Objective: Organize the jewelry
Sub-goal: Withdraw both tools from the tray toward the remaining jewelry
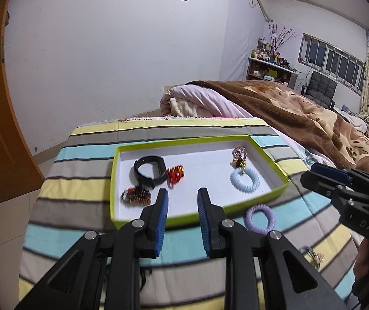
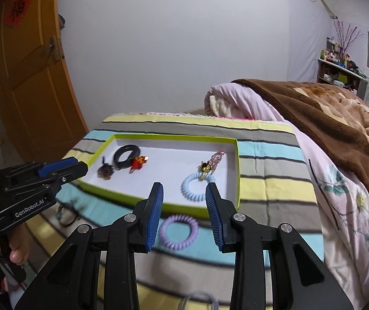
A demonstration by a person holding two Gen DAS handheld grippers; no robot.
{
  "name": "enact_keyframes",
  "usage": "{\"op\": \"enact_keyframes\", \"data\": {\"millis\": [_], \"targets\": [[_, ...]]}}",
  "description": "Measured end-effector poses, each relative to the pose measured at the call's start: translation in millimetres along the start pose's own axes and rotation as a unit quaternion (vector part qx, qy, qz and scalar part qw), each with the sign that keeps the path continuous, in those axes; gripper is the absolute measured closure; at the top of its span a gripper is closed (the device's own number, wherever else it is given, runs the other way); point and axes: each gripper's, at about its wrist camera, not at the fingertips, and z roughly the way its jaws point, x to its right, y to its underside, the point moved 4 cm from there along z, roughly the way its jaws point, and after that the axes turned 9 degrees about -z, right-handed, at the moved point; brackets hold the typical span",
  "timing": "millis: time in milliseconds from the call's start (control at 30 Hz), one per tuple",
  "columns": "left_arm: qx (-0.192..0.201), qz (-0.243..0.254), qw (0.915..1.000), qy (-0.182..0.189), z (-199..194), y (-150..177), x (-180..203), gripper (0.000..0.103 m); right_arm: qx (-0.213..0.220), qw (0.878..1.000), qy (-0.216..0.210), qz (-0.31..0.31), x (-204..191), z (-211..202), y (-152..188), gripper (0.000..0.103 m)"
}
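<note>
- The left gripper point(image 1: 182, 204) hangs over the near rim of the tray point(image 1: 280, 190), jaws partly apart with nothing between them.
- The right gripper point(image 2: 184, 201) hangs over the near right of the tray, jaws wide and empty.
- In the tray: a black band point(image 1: 148, 171), a red piece point(image 1: 176, 175) and a beaded clip point(image 1: 135, 195) on the left; a blue coil point(image 1: 245, 180) and a gold charm point(image 1: 239, 158) on the right.
- A purple coil point(image 2: 178, 231) lies on the striped cloth point(image 2: 269, 183) just near of the tray, not yet put away.
- More pieces lie on the cloth nearer still; they are blurred, so I cannot say what they are.
- Risks, as I judge them:
  - The purple coil is springy; a pinch on its edge could flick it off the cloth.
  - The cloth is soft, so pads pressing down may snag fabric with the coil.
  - The tray is light; a knock on its rim would shift it and scatter what it holds.
  - The grippers are close, so both reaching near could clash.
</note>
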Motion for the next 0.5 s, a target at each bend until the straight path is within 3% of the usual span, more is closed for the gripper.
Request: {"op": "enact_keyframes", "data": {"millis": [500], "targets": [[0.028,-0.017,0.9995,-0.004,-60,46,-6,0.079,0.023,1.0,-0.005,0.01,-20,-63,41,0.068]]}}
